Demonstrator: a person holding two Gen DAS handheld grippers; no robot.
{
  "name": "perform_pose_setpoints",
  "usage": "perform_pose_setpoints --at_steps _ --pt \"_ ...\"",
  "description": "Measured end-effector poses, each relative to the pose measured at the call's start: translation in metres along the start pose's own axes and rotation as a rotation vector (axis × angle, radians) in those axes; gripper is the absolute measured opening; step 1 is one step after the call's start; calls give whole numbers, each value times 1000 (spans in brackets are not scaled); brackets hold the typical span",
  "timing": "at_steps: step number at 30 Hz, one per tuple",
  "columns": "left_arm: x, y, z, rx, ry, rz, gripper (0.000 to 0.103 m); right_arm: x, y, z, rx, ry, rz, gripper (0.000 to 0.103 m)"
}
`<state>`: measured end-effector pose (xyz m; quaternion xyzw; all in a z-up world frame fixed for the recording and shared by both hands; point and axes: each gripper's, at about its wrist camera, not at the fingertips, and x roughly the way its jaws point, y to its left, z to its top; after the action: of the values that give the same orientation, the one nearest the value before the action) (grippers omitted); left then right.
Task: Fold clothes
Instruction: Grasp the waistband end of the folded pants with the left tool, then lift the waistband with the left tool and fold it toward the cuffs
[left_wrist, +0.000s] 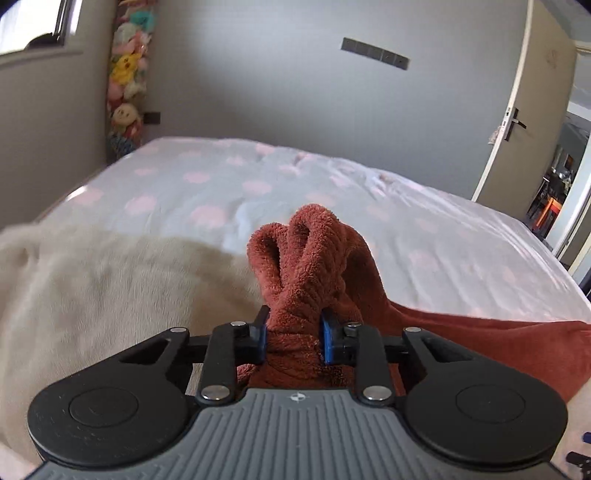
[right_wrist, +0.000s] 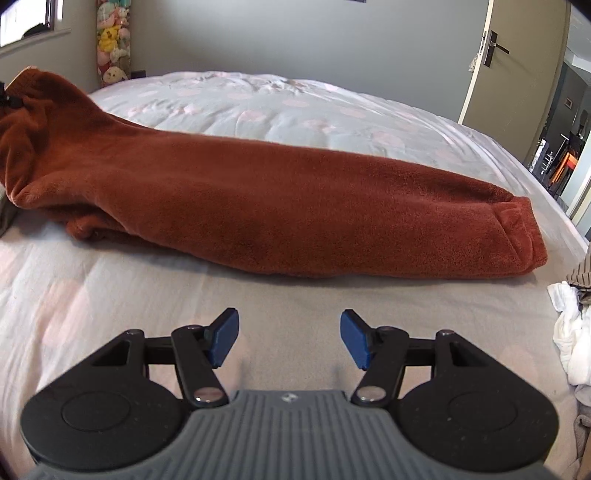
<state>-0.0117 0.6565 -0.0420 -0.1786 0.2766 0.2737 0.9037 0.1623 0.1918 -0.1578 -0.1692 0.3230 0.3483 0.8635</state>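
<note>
A rust-brown fleece garment (right_wrist: 258, 206) lies in a long folded strip across the bed, its cuffed end at the right. Its left end is lifted. In the left wrist view my left gripper (left_wrist: 293, 334) is shut on a bunched fold of that brown fleece (left_wrist: 310, 258), which sticks up between the blue pads. The rest of the fleece trails off to the right (left_wrist: 498, 347). My right gripper (right_wrist: 288, 338) stands open just above the sheet, in front of the garment's near edge, with nothing between its fingers.
The bed (right_wrist: 295, 110) carries a pale sheet with pink dots. A cream fleece item (left_wrist: 92, 288) lies at the left. A pile of white and striped clothes (right_wrist: 572, 332) sits at the bed's right edge. An open door (right_wrist: 509, 55) stands at the right.
</note>
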Motion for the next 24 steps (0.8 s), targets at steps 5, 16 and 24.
perform_pose_setpoints --at_steps 5,16,24 --pt "-16 -12 40 38 47 59 22 -7 28 15 -19 -41 204 39" --pt "20 25 23 30 184 193 12 49 104 29 -17 -24 448 46" --pt "64 52 3 14 238 186 25 92 142 36 -42 -57 472 50"
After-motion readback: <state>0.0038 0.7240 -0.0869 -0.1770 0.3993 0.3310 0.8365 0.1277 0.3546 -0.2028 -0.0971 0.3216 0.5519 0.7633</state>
